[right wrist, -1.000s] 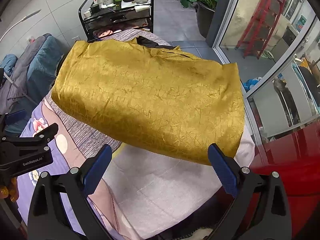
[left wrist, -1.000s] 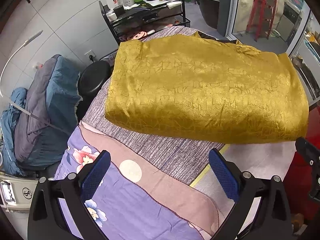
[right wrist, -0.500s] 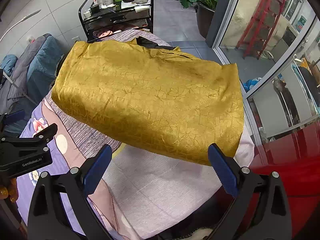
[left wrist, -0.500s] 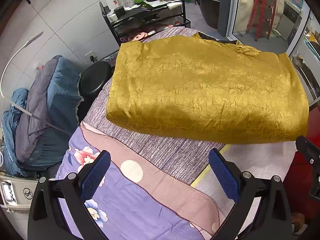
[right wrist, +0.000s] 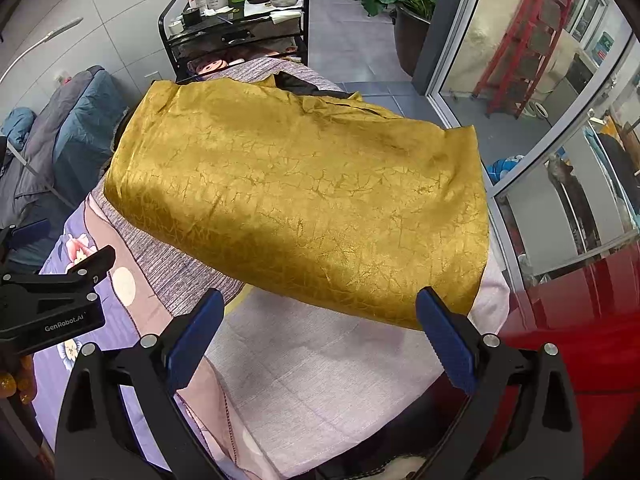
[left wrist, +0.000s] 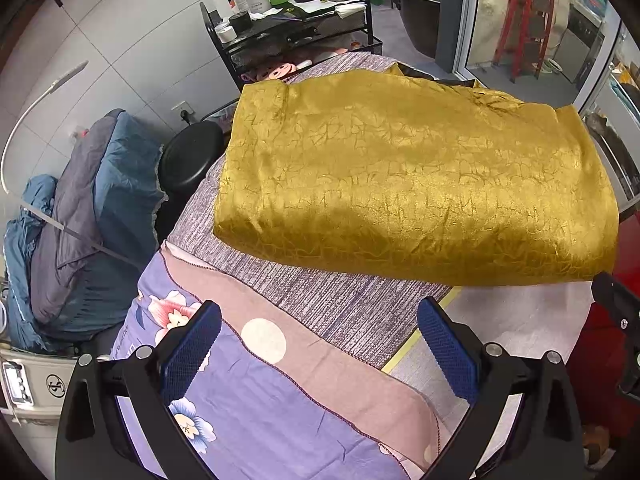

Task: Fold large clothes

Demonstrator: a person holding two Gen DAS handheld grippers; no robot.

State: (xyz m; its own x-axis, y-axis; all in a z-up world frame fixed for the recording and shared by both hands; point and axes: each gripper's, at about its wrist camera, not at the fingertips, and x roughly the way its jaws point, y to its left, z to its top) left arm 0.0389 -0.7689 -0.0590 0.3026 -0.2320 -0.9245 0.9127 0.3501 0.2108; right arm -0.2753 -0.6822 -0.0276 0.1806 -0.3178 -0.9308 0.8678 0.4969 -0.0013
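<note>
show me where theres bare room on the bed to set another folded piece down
The pale pink sheet between the gold garment's near edge and the right gripper lies bare. The striped grey strip and floral cover ahead of the left gripper are free too. The far half is taken by the garment; the cart beyond is crowded.

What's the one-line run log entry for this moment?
left gripper: open, empty | right gripper: open, empty | gold garment: folded, on bed, untouched

folded garment (left wrist: 400, 184) on bed (left wrist: 344, 304), cart (left wrist: 296, 36) behind, bedding pile (left wrist: 92, 208) left
</note>
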